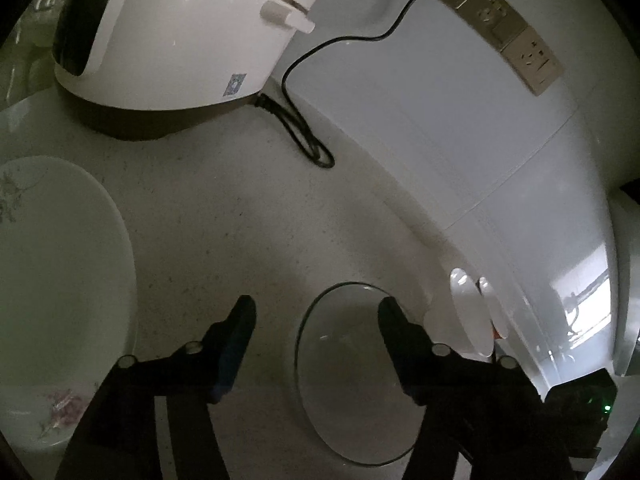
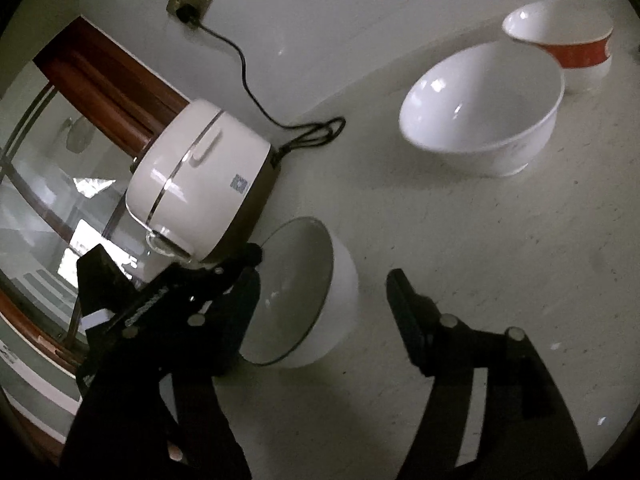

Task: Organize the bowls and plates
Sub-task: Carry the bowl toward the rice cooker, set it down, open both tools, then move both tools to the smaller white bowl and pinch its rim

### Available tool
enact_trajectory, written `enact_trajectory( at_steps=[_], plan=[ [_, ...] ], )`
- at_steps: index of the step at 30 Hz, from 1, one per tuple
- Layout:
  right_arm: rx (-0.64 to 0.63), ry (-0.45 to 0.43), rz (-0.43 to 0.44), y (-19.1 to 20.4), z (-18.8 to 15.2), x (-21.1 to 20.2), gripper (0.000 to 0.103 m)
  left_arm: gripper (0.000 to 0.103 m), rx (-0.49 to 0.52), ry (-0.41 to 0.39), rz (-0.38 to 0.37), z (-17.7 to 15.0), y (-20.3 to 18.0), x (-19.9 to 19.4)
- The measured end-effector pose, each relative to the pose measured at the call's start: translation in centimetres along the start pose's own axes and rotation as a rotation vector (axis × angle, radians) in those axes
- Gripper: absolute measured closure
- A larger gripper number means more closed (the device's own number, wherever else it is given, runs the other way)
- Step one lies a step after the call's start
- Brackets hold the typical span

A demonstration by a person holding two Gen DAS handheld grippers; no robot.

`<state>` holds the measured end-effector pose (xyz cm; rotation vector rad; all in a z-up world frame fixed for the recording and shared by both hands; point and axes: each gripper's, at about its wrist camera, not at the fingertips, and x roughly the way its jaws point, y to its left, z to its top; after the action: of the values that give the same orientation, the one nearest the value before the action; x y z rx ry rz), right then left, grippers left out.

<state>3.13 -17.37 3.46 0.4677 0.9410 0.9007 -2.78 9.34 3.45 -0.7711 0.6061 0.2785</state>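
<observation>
Here, your left hand-held gripper [image 1: 316, 312] spread apart above the small bowl [image 1: 352, 372], right hand-held gripper [image 2: 324, 276] likewise apart, clamping nothing, desk [image 2: 480, 240] beneath.

In the right wrist view, bare surface [image 2: 460, 240] lies open from 1 to 5 o'clock. The rice cooker [image 2: 200, 176] blocks 10 o'clock, its cord [image 2: 312, 134] looped at 12. A small bowl [image 2: 316, 296] sits at centre; two bowls [image 2: 480, 116] stand at 1 o'clock.

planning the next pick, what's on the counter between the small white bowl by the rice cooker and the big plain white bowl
Nothing: bare speckled countertop separates the small white bowl from the big plain white bowl, in the right wrist view.
</observation>
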Motion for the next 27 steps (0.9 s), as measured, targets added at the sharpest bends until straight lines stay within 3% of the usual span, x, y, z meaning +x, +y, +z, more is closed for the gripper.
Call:
enact_trajectory(
  at_steps=[4, 7, 11, 13, 18, 19, 22, 24, 27],
  plan=[
    [0.018, 0.000, -0.006, -0.6, 0.1, -0.2, 0.033, 0.034, 0.015, -0.027, 0.002, -0.1, -0.4, -0.5],
    [0.012, -0.011, -0.008, -0.8, 0.2, -0.6, 0.033, 0.031, 0.058, -0.093, 0.005, -0.2, -1.2, -1.9],
    [-0.001, -0.068, -0.034, -0.9, 0.4, -1.9, 0.032, 0.019, 0.216, -0.234, 0.044, -1.2, -4.0, -4.0],
    [-0.020, -0.116, -0.078, -0.9, 0.6, -2.9, 0.025, 0.018, 0.279, -0.297, 0.049, -1.9, -5.3, -4.8],
    [-0.031, -0.257, -0.177, -1.9, 1.7, -6.2, 0.020, 0.018, 0.441, -0.392, -0.085, -2.8, -8.5, -6.0],
    [-0.026, -0.275, -0.195, -2.1, 2.0, -7.0, 0.020, 0.018, 0.465, -0.388, -0.095, -2.6, -9.2, -6.0],
    [-0.035, -0.327, -0.277, -2.7, 2.7, -9.1, 0.020, 0.017, 0.478, -0.282, -0.120, -1.5, -11.4, -4.3],
    [0.008, -0.334, -0.320, -3.9, 3.2, -10.0, 0.020, 0.014, 0.504, -0.178, -0.102, -0.4, -13.6, -2.1],
    [0.099, -0.322, -0.332, -6.5, 3.7, -10.5, 0.020, 0.014, 0.536, -0.097, -0.056, 0.3, -16.1, 0.7]
  ],
)
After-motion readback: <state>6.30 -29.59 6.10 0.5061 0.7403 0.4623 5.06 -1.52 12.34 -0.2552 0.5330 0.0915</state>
